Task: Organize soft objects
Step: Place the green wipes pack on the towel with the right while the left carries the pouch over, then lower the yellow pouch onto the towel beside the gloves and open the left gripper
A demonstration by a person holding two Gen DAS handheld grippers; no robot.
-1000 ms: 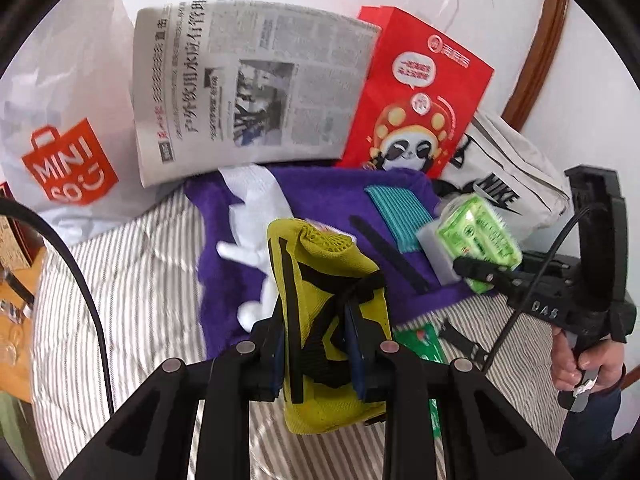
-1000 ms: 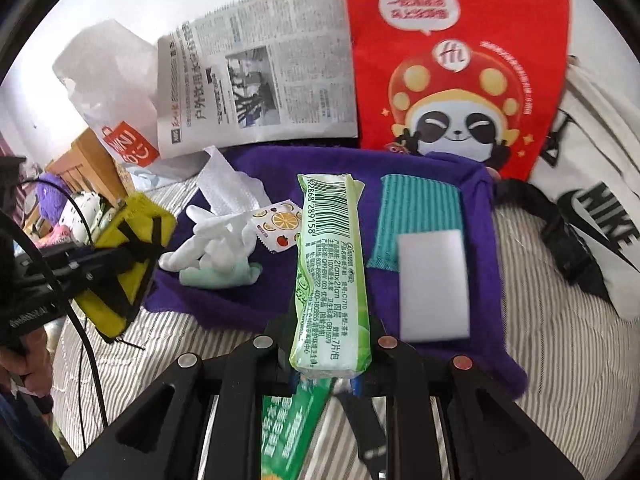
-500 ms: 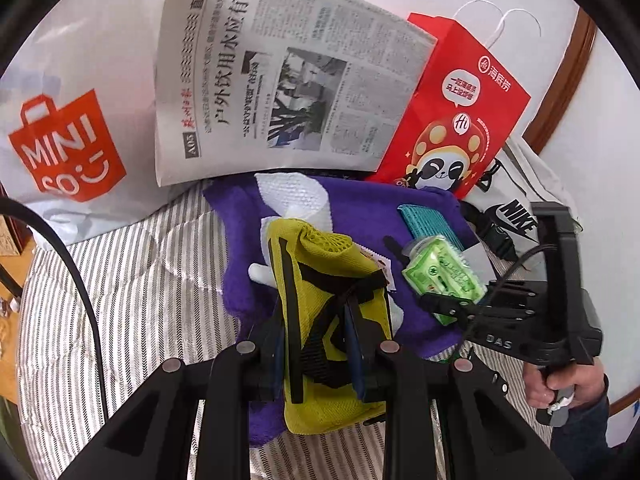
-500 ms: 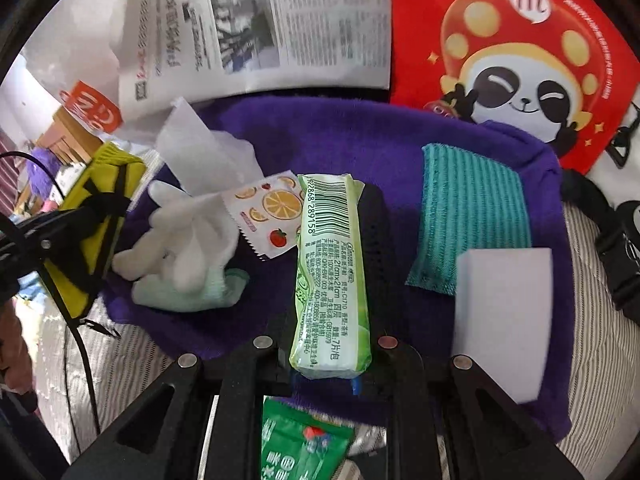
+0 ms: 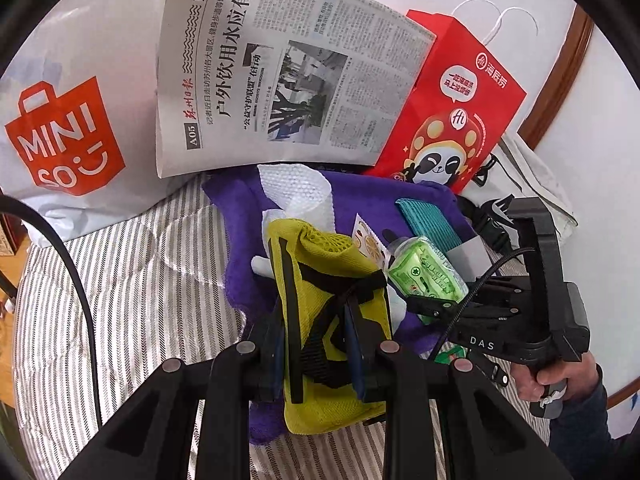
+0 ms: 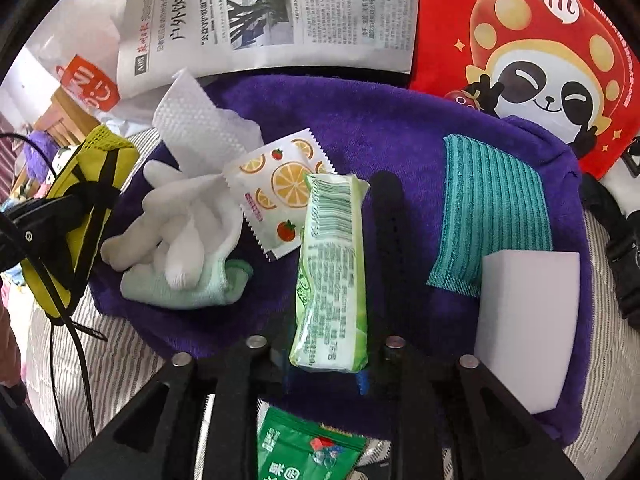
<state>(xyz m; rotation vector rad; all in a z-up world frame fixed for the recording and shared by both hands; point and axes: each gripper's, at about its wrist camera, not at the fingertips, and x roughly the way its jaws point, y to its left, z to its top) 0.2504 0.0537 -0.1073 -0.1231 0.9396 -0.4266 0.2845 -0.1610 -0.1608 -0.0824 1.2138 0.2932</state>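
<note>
My left gripper (image 5: pixel 316 344) is shut on a yellow mesh pouch with black straps (image 5: pixel 320 272), held above the near edge of a purple towel (image 6: pixel 400 120). My right gripper (image 6: pixel 322 372) hangs low over the towel, and its jaws are opening. A green tissue pack (image 6: pixel 332 264) lies tilted between them, loose from the pads. On the towel lie a white glove (image 6: pixel 180 232), a fruit-print sachet (image 6: pixel 276 188), a white paper towel (image 6: pixel 196 120), a teal cloth (image 6: pixel 488 216), a white sponge (image 6: pixel 524 320) and a black strap (image 6: pixel 388 220).
A newspaper (image 5: pixel 288 80), a red panda-print paper bag (image 5: pixel 460 112) and a white Miniso bag (image 5: pixel 64 132) stand behind the towel. A white Nike bag (image 5: pixel 536 184) lies at the right. A green snack packet (image 6: pixel 304 452) lies on the striped bedding (image 5: pixel 132 288).
The right gripper has sunk toward the purple towel and its jaws have spread, so the tissue pack now leans to one side. The left gripper moved in closer with the pouch.
</note>
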